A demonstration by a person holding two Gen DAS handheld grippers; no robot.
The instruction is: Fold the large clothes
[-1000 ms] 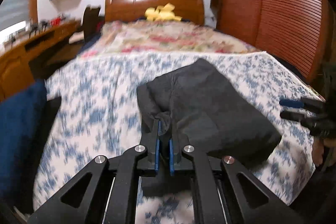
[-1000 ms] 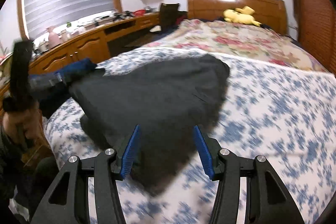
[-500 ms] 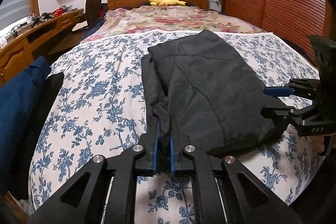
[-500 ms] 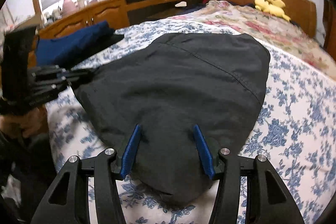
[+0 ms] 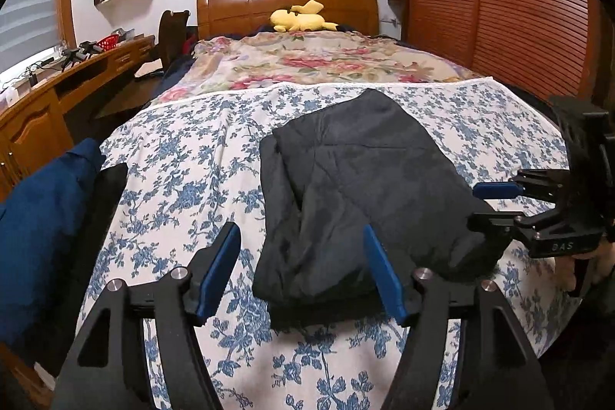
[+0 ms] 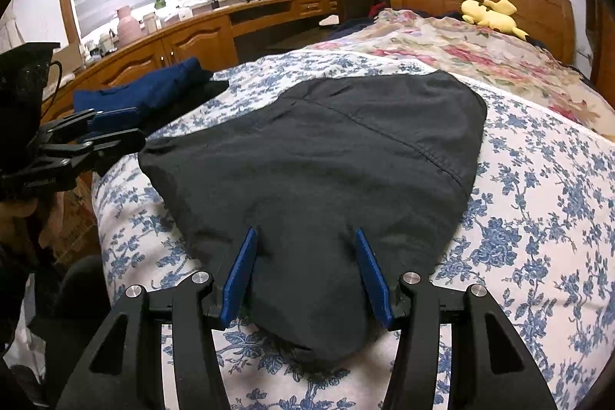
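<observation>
The dark garment (image 5: 357, 187) lies folded on the blue-flowered bedspread (image 5: 184, 179), near the foot of the bed, its long axis running from the near edge up toward the headboard (image 5: 286, 4). Its near end sits directly ahead of the left gripper (image 5: 301, 269), whose blue fingers (image 5: 221, 266) stand wide apart and hold nothing, straddling the bundle's near left corner. The right gripper (image 6: 303, 269) is open too and empty, its fingers to either side of the garment's rounded near right corner, and looks the closer of the two to the cloth, though contact cannot be told. A further fold would likely take the near end up toward the headboard, so both hands are placed for it.

The left wrist view shows the layered left edge, with a lower layer peeking out. The right wrist view shows instead a stitched seam across the top layer and, beyond the left gripper (image 6: 111, 133), a blue garment (image 6: 153, 91) lying at the bed's far side.
</observation>
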